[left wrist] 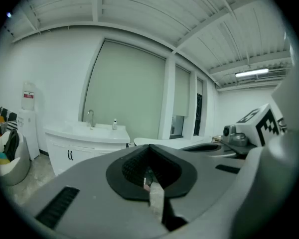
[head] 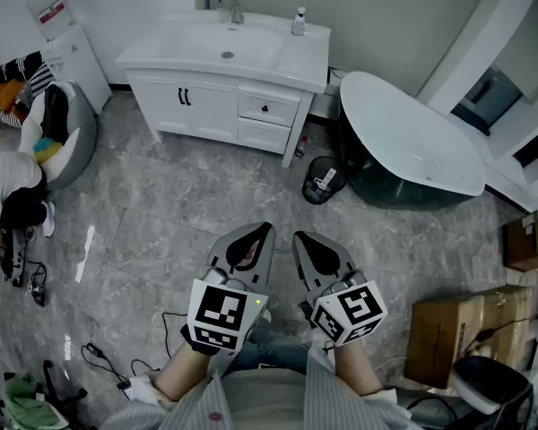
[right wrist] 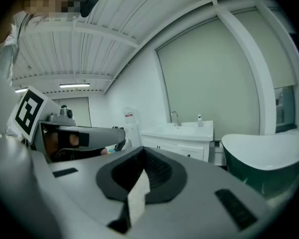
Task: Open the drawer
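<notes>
A white vanity with a sink stands against the far wall, a good way across the floor. Its right side has two drawers: the upper drawer carries a small black knob, and a lower drawer sits beneath it. Both look closed. My left gripper and right gripper are held side by side close to my body, pointing toward the vanity, both shut with nothing between the jaws. The left gripper view shows the vanity beyond the shut left gripper. The right gripper view shows the upper drawer beyond the shut right gripper.
A dark bathtub with a white rim stands right of the vanity, with a small black object on the floor before it. Cardboard boxes sit at the right. A person crouches at the left near a grey basket; cables lie on the floor.
</notes>
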`<state>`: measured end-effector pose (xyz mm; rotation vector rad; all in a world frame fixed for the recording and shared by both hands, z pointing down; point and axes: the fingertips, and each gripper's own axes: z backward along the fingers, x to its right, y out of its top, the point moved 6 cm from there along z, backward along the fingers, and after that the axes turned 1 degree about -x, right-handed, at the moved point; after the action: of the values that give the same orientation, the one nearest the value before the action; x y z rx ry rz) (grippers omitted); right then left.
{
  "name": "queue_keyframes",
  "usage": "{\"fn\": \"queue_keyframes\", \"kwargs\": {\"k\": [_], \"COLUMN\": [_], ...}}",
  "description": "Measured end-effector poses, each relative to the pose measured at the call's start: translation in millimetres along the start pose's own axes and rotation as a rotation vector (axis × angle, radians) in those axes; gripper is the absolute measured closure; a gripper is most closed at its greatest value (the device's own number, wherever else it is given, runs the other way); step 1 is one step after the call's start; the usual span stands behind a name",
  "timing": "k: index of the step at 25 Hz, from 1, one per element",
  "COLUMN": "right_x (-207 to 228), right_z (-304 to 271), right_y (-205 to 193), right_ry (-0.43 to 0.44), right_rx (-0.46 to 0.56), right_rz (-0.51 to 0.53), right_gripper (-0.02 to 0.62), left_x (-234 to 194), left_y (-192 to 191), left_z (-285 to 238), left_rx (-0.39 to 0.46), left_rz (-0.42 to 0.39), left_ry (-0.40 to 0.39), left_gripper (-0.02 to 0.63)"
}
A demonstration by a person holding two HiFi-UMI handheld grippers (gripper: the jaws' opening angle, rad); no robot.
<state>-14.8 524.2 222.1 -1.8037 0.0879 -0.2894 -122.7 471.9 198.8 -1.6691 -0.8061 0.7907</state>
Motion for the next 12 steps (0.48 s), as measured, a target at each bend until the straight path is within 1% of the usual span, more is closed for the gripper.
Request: {"fn": "queue_keyframes", "kwargs": {"k": [12], "right_x": [11], "right_z": [19], "right_y": [-8], "right_ry": [0.010], "right_rx": [-0.003], "right_rz": [-0.002], "right_gripper": [0.588], "left_x": [22], "left_y": [-7], "left_z": [0], "left_rx": [0.004], "left_rz": [0.010], "left_ry": [0.023], "left_gripper": [0.591]}}
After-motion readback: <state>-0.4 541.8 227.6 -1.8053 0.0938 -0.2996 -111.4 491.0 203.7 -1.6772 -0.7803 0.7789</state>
